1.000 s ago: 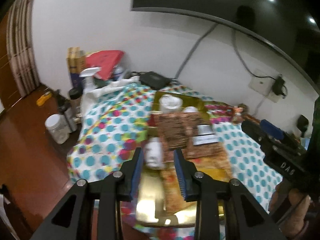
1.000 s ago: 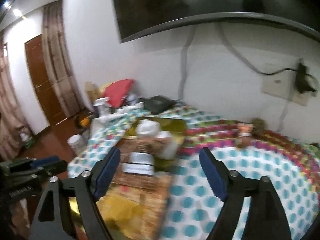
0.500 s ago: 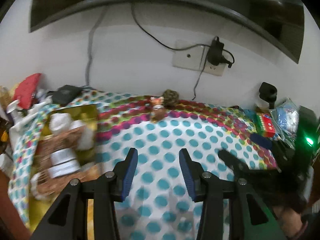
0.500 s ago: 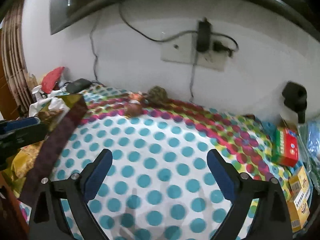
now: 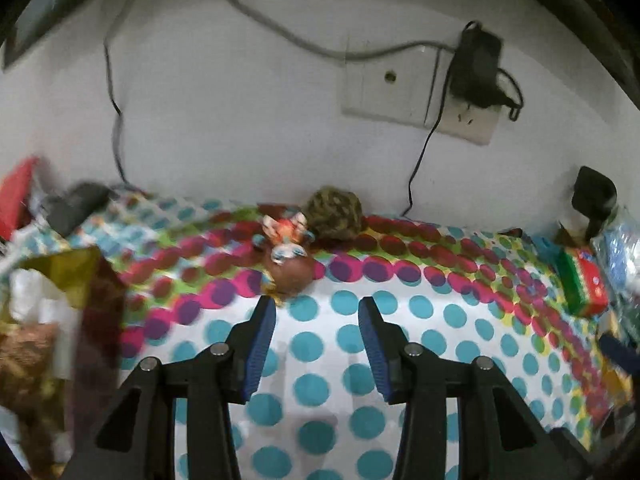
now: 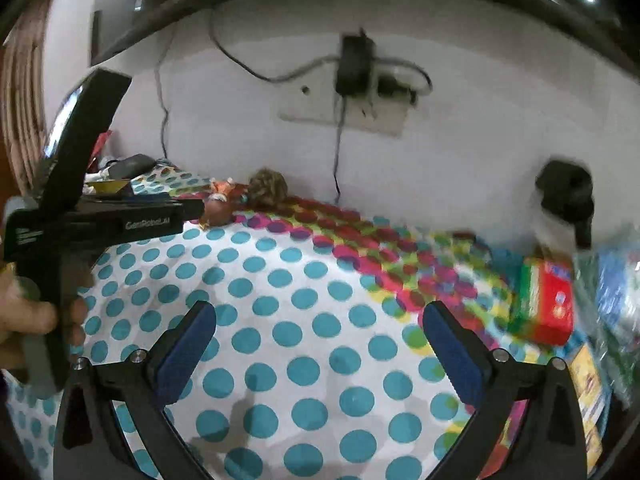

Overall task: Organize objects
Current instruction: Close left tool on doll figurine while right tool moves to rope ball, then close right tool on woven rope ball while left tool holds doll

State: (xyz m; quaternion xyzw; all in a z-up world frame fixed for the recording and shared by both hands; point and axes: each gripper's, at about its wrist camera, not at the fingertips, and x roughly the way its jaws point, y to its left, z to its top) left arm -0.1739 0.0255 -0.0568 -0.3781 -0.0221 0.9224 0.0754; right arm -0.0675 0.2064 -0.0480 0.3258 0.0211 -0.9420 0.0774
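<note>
Fingers (image 5: pixel 260 344) of my left hand-held gripper (image 5: pixel 316 336) stand apart with nothing between them, hovering over the polka-dot tablecloth (image 5: pixel 440 344) on the table. My right hand-held gripper (image 6: pixel 320 344) is spread wider and is empty too, above the same cloth (image 6: pixel 288 304). Just beyond the left fingertips, slightly left of centre, a small brown figurine with an orange and white top (image 5: pixel 289 256) sits where the teal dots give way to red and purple ones. Right behind it, touching or nearly so, lies a mottled greenish-brown ball (image 5: pixel 335 216) against the wall. At the left edge I see a blurred gold tray (image 5: pixel 76 276) with cluttered items. Far right stands a red and green box (image 5: pixel 582 284). On the wall, a black adapter (image 5: pixel 478 64) sits in the socket plate (image 5: pixel 400 88).
</note>
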